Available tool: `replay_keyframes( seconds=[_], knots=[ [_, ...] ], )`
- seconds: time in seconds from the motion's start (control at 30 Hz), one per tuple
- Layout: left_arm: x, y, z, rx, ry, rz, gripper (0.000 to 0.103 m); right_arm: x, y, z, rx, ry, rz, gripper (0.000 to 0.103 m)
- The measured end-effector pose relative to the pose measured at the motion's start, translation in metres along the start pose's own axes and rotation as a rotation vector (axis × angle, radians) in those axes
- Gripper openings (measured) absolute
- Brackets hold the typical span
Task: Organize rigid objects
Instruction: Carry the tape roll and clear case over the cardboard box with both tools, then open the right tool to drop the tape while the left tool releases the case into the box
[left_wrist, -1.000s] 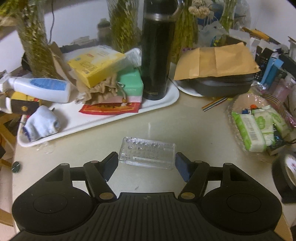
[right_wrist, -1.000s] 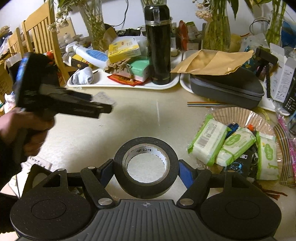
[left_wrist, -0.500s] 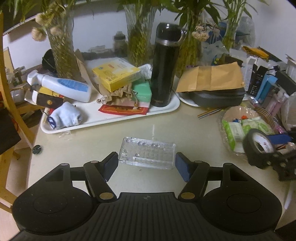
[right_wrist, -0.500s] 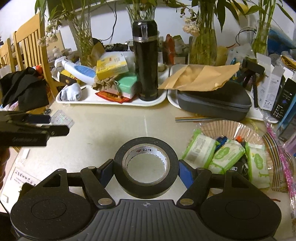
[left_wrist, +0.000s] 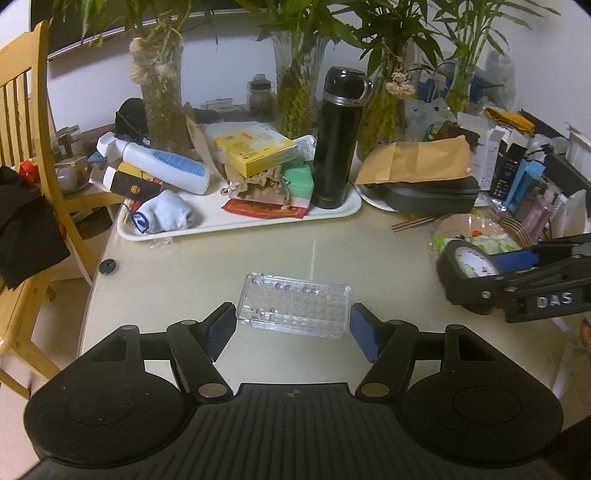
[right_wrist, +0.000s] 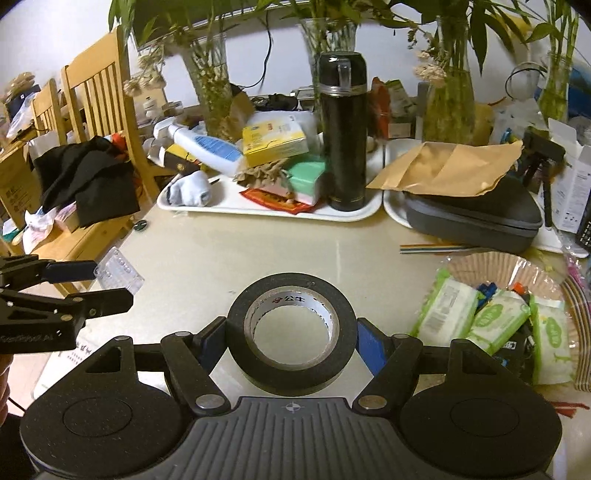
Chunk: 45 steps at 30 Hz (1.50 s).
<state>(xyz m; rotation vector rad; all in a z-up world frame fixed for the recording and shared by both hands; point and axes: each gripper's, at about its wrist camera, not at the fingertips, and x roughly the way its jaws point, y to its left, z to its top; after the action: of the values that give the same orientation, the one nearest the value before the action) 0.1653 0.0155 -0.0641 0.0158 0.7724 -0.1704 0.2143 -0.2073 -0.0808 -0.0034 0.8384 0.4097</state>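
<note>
Left tongs (left_wrist: 293, 326): clamped on clear plastic case (left_wrist: 293, 309), long axis crosswise, raised above worktop (left_wrist: 258, 251). Right tongs (right_wrist: 291, 341): pinching black tape roll (right_wrist: 291, 332), hole facing up, at 3 o'clock of the case.

A black flask (left_wrist: 338, 138) stands upright on a white tray (left_wrist: 236, 224); beside it, what looks like a yellow box (left_wrist: 255, 147) tops clutter.
</note>
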Motion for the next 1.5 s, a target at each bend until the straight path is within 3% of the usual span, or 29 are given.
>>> replay_keyframes(
  seconds=[0.8,1.37,1.5],
  knots=[
    [-0.053,-0.021,-0.055,0.007,0.018,-0.038,0.067,-0.027,0.038,-0.039,-0.033,0.043,0.035,0.075],
    [-0.052,-0.027,-0.093,0.009,0.19,-0.089,0.067,-0.037,0.05,-0.075,-0.032,0.095,0.054,0.075],
    [-0.053,-0.029,-0.094,0.021,0.194,-0.088,0.068,-0.038,0.052,-0.083,-0.029,0.103,0.058,0.075]
  ],
)
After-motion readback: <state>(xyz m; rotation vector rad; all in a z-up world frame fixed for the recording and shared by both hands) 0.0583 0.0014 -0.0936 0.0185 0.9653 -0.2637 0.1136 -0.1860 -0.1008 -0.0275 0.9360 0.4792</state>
